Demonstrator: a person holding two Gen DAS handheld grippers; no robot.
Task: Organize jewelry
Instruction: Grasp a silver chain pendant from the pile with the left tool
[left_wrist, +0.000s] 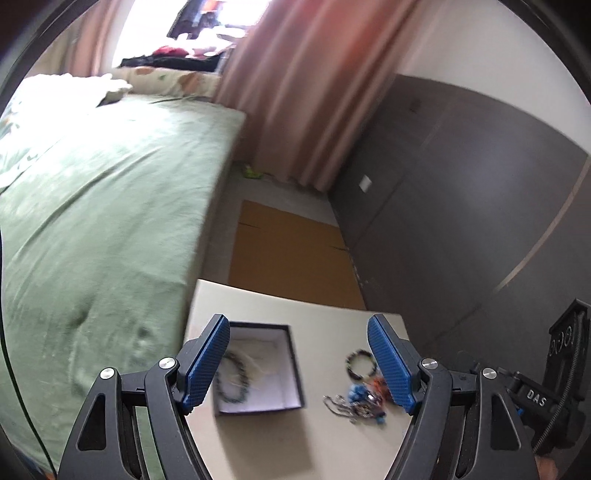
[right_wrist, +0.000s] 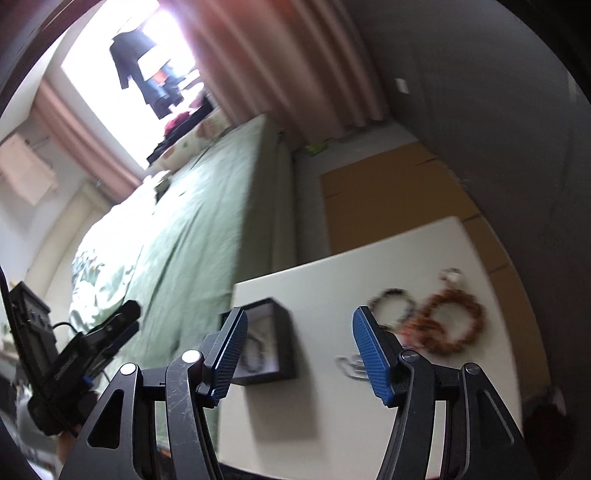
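Note:
A black jewelry box (left_wrist: 291, 354) with a white lining sits open on a small white table (left_wrist: 280, 306); a dark beaded strand (left_wrist: 231, 384) lies inside it. To its right lie a dark bead bracelet (left_wrist: 360, 363) and a heap of chains and blue and orange beads (left_wrist: 356, 400). My left gripper (left_wrist: 297, 363) hangs open above the box and the heap, nothing between its blue pads. In the right wrist view the box (right_wrist: 284, 332), a dark bracelet (right_wrist: 393, 304), orange-brown bead loops (right_wrist: 452, 325) and a silver chain (right_wrist: 351, 363) show. My right gripper (right_wrist: 299, 354) is open and empty.
A bed with a green sheet (left_wrist: 103, 221) runs along the table's left side. Flat cardboard (left_wrist: 291, 251) lies on the floor beyond the table, with a dark grey wardrobe (left_wrist: 461, 192) to the right and pink curtains (left_wrist: 303, 74) behind. The other handheld gripper (right_wrist: 81, 350) shows at the left.

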